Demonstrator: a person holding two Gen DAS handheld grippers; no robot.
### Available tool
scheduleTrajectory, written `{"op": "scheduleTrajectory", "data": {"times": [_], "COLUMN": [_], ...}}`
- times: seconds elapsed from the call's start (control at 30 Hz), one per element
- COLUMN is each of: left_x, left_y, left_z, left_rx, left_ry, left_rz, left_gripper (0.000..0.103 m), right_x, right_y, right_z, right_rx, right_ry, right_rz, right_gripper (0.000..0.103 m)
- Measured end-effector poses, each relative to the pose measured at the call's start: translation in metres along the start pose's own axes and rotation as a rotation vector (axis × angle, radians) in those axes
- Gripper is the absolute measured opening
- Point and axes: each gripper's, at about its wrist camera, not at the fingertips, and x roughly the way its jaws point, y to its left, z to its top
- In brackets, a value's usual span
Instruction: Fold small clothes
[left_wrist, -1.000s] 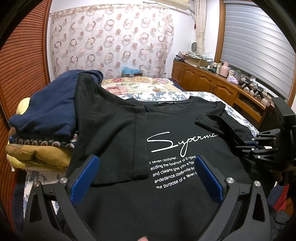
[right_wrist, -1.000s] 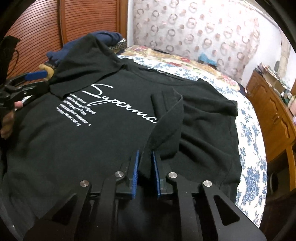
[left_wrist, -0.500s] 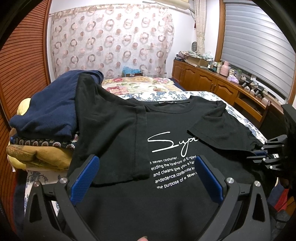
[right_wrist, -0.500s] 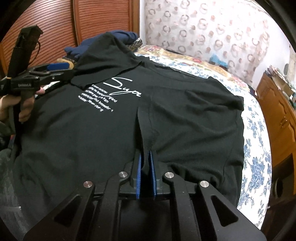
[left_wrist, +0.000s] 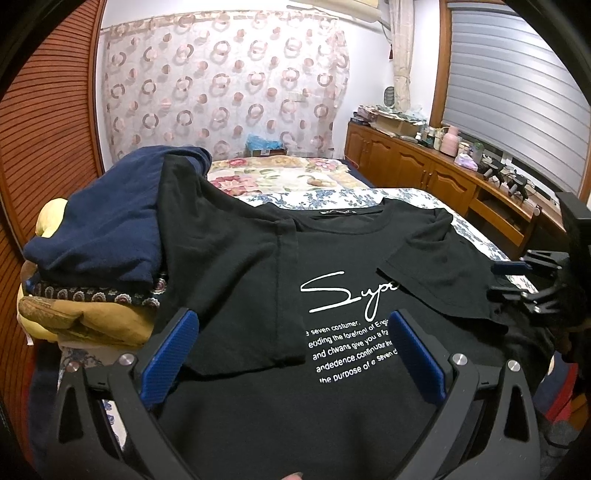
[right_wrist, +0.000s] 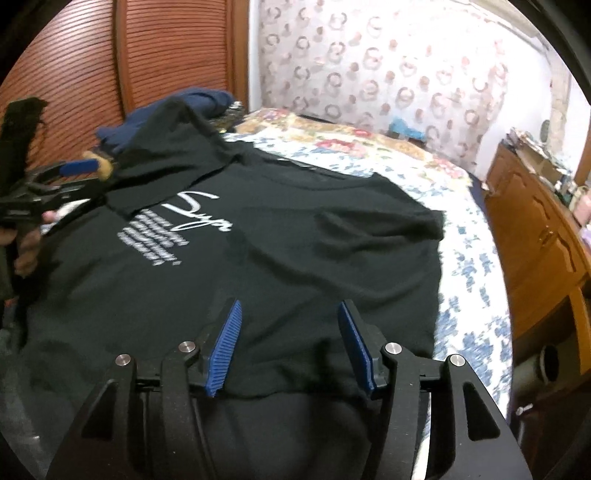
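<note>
Now my right gripper (right_wrist: 290, 345) has let go of the sleeve and spread wide. That sleeve lies folded over the black shirt (left_wrist: 258, 295) on the bed (right_wrist: 472, 266). The shirt runs away from me, neck far. My left gripper (left_wrist: 291, 350) is spread too, holding nothing. Only the left view shows the clothes pile (left_wrist: 92, 229) clearly.

Hidden, cropped and blurred parts

The folded-in sleeves covered part of the white print (left_wrist: 351, 325) on the black T-shirt (left_wrist: 258, 406), so the script word broke off after "Syp". In the right wrist view the print was too smeared to read. The shirt's lower hem ran out of the left wrist view's bottom edge. The items on the wooden cabinet (left_wrist: 424, 173) were too small to identify.
</note>
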Motion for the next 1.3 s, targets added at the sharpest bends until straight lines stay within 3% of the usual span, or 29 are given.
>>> {"op": "scheduleTrajectory", "data": {"times": [0.4,0.73,1.07,1.27,1.3], "left_x": [0.001,-0.001,0.009,0.024,0.026], "left_y": [0.007,0.029,0.058,0.075,0.077], "left_z": [0.0,0.019,0.061,0.086,0.089], "left_rx": [0.0,0.031,0.054,0.036,0.032], "left_ry": [0.005,0.001,0.001,0.008,0.009], "left_rz": [0.013,0.044,0.043,0.046,0.044], "left_gripper": [0.103,0.103,0.102,0.093,0.087], "right_x": [0.039,0.044,0.045,0.045,0.045], "right_y": [-0.018,-0.024,-0.024,-0.024,-0.024], "right_z": [-0.002,-0.002,-0.003,-0.003,-0.003], "right_rx": [0.042,0.064,0.062,0.062,0.062], "right_ry": [0.064,0.085,0.091,0.091,0.091], "right_rz": [-0.043,-0.015,-0.007,-0.007,-0.007], "right_gripper": [0.056,0.079,0.086,0.086,0.086]}}
